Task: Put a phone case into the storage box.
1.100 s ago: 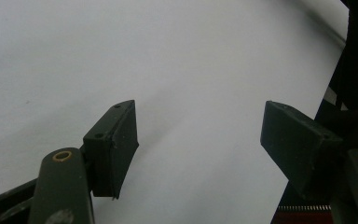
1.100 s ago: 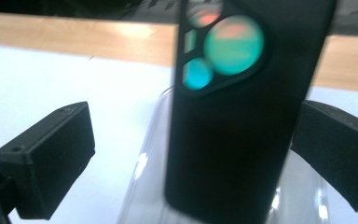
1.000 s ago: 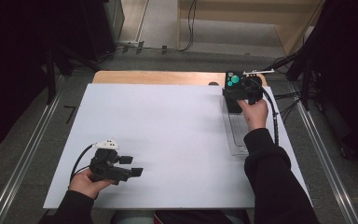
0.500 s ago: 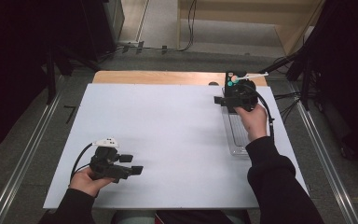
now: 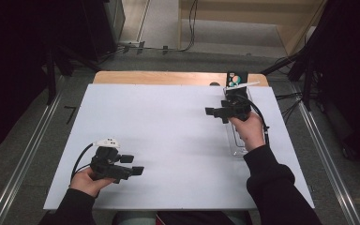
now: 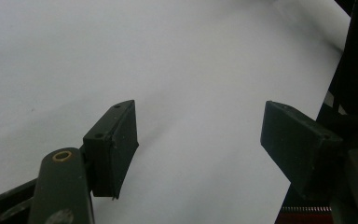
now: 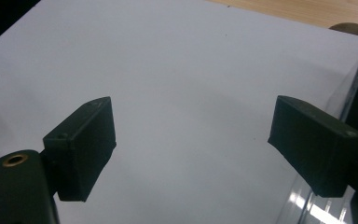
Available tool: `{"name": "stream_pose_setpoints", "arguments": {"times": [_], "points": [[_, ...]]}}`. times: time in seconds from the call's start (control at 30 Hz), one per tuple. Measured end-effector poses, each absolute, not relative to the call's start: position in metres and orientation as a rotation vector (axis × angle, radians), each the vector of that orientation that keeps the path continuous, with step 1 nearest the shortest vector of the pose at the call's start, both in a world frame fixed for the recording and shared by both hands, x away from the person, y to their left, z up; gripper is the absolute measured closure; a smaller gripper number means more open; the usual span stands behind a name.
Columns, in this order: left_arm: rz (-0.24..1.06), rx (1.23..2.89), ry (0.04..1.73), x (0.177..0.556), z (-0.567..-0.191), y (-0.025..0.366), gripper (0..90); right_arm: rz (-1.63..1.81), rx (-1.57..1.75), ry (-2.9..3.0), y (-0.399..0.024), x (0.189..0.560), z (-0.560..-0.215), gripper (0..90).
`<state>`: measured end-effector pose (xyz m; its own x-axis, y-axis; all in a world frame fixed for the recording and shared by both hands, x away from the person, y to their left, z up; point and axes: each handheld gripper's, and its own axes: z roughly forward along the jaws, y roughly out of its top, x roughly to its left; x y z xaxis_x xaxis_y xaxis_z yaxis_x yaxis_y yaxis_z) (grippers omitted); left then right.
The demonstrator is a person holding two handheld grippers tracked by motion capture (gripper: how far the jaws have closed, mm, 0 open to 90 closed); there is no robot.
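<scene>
Since a second ago your right gripper [image 5: 214, 112] has travelled from the far right corner toward the board's middle, its jaws easing narrower yet wide apart with nothing between them. Your right hand [image 5: 249, 131] holds it level, jaws pointing to nine o'clock, forearm reaching in from five o'clock. Just beneath that hand lies the clear tray [image 5: 232, 143], a long see-through plastic piece along the white board [image 5: 168, 126] at three o'clock. Past its far end stands a small black box [image 5: 236, 78] with coloured dots, no writing readable. Your left gripper [image 5: 132, 165] rests at seven o'clock, jaws parted, empty, pointing to three o'clock.
</scene>
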<state>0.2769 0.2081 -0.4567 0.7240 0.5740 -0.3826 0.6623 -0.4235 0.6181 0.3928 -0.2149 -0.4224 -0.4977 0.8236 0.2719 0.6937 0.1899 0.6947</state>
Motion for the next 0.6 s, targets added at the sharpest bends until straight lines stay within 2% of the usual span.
{"name": "stream_pose_setpoints", "arguments": {"times": [0.6], "points": [[-0.144, 2.132, 0.926, 0.278, -0.456, 0.209, 27.4, 1.221, 1.312, 2.452, -0.201, 0.349, -0.43, 13.7]]}}
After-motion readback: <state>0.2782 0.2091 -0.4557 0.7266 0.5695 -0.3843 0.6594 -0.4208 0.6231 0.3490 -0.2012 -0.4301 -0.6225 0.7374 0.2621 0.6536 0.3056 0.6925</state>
